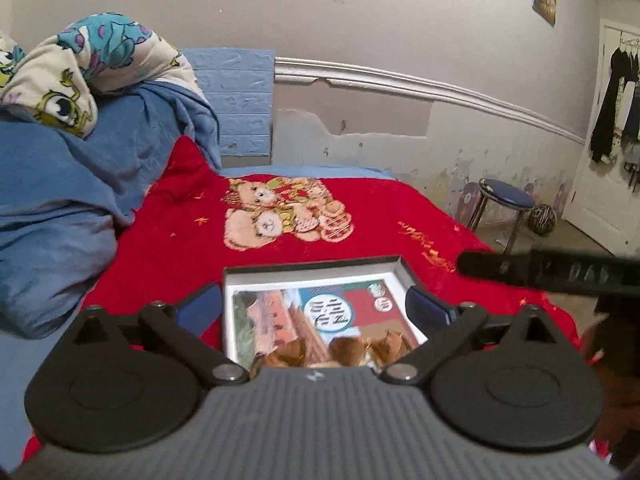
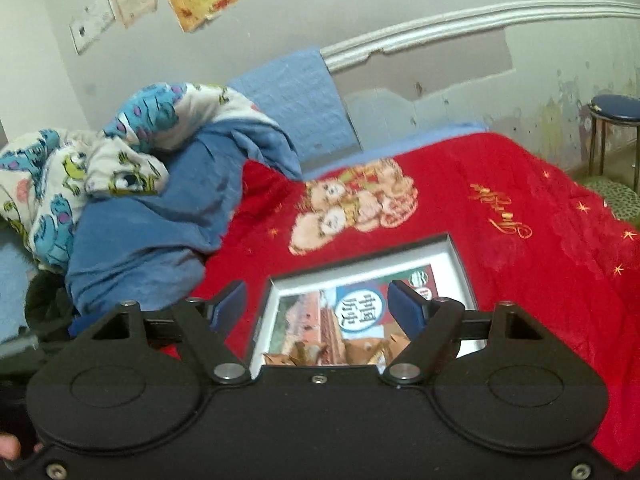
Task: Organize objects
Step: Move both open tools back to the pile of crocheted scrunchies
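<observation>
Red blanket [image 1: 360,220] covers the bed; shallow box [image 1: 320,276] with a picture card lies low centre of both views. My left tongs [image 1: 320,308] and right tongs [image 2: 316,304] hang apart, empty. Judged between steps: next pick needs a target first

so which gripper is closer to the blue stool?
Right. In the left wrist view, the right gripper reaches in from the stool's side, just in front of it. The left gripper hangs open over the box, farther away.
</observation>
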Demonstrator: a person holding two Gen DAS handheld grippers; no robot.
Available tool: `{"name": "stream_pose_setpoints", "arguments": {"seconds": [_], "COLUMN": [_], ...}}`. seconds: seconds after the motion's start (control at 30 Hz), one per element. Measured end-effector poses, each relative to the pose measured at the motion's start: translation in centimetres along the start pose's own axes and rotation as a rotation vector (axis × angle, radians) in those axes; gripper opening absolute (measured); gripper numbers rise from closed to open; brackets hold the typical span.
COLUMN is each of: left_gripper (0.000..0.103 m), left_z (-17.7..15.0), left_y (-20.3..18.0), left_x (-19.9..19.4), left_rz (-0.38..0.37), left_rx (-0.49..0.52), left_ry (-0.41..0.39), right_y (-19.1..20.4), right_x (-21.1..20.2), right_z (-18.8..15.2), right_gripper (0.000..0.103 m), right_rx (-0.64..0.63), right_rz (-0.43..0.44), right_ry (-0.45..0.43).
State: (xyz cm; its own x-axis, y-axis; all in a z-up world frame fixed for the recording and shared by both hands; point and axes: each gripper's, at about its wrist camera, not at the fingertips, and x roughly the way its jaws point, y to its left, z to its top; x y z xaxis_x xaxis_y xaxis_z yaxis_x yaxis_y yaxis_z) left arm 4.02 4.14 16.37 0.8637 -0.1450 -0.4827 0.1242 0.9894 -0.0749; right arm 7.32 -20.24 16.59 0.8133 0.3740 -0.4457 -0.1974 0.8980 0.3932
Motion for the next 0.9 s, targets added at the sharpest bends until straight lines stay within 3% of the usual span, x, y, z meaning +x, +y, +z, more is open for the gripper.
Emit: {"name": "stream_pose_setpoints", "arguments": {"seconds": [0.17,0.37,0.57,0.7,0.9], "left_gripper": [0.103,0.103,0.103,0.103,0.103], "left_z": [-2.7,-7.9,-11.8,-13.3,-15.6], "left_y": [0.7,2.8,3.1,1.4,-1.3], "left_x": [-0.9,1.4,5.1,6.9,9.0], "left_rz": [0.056,0.072,0.050,0.056,0.092], "left_rx": [0.015,-0.037,-0.069,0.004,0.176], "left_ry": [-0.026,0.060,0.157,0.204,0.288], "right_y": [-0.8,-3.6,-6.1,-6.6,-5.1], "right_x": [-1.5,-2.3,0.8,3.3,6.0], "right_z": [-3.2,-9.8,-11.0,-12.9,-15.1], "right_gripper": [0.080,0.081,0.080,0.079,0.073], "right_rx": [0.009,-0.028,0.038,0.038,-0.043], "right_rz": [-0.015,-0.188,-0.163,-0.197,-0.179], "right_ry": [-0.006,-0.009,0.061,0.116,0.223]}}
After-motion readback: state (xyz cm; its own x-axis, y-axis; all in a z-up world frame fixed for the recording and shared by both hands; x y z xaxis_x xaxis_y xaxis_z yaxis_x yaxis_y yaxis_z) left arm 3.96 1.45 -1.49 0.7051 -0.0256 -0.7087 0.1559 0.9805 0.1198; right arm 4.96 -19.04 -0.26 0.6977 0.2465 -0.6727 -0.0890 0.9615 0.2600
